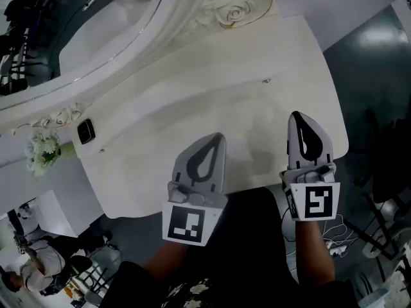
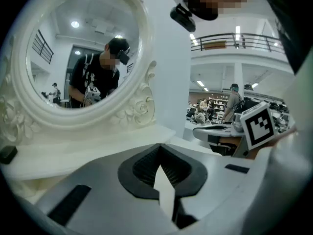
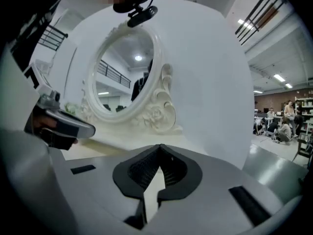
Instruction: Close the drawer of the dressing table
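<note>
The white dressing table [image 1: 192,88] fills the head view, its top seen from above; its drawer shows in no view, as the front lies hidden under the tabletop's near edge. My left gripper [image 1: 218,137] hangs over that near edge at the middle, jaws shut with nothing between them [image 2: 160,146]. My right gripper [image 1: 297,116] is over the table's right front corner, also shut and empty [image 3: 160,146]. Each gripper points toward the oval mirror [image 2: 78,58] in its carved frame [image 3: 156,114]. The right gripper [image 2: 220,131] also appears in the left gripper view.
A small black object [image 1: 85,131] and white flowers [image 1: 42,151] stand at the table's left end. A tiny fitting [image 1: 266,81] lies on the top. Grey floor [image 1: 379,56] is to the right, with cables [image 1: 334,236]. People stand at the lower left [image 1: 38,262].
</note>
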Tool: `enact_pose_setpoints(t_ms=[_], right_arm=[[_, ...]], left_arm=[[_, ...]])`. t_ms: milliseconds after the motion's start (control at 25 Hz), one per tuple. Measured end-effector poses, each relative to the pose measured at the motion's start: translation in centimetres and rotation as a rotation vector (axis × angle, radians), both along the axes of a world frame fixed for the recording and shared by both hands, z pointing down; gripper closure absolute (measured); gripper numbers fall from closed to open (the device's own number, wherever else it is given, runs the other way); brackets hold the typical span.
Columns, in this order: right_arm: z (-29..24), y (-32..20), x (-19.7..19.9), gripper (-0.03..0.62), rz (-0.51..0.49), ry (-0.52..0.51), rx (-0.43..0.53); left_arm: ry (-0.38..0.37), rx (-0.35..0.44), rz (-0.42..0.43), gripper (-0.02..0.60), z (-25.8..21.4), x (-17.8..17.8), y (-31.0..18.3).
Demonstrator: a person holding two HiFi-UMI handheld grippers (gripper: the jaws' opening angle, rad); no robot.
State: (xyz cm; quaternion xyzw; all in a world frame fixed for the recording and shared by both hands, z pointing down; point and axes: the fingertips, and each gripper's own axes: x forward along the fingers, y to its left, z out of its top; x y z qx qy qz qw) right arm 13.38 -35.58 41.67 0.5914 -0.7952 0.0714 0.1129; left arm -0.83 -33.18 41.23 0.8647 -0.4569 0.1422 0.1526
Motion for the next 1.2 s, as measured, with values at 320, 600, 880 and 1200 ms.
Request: enact_pose_setpoints(t_ms=[320, 600, 880, 1200], right_arm=[[-11.9, 7.0, 2.6, 0.595, 0.048, -0.021, 0.198], [-16.5, 9.9, 3.2, 0.595, 0.055, 0.013, 0.290], [-18.1, 11.1, 2.8, 0.595, 0.012, 0.021, 0.337], [-17.3, 11.1, 1.7, 0.595, -0.008, -0.001, 0.349]], left_arm=[[0.024, 0.288, -0.039, 0.581, -11.5, 0.6, 3.1], [0.039, 0.405, -0.060, 0.581, -16.3, 0.8, 5.0], [0.046, 0.440, -0.092, 0.581, -18.0, 0.7, 6.6], [0.023, 0.458, -0.103, 0.581, -17.6, -0.2, 6.5]])
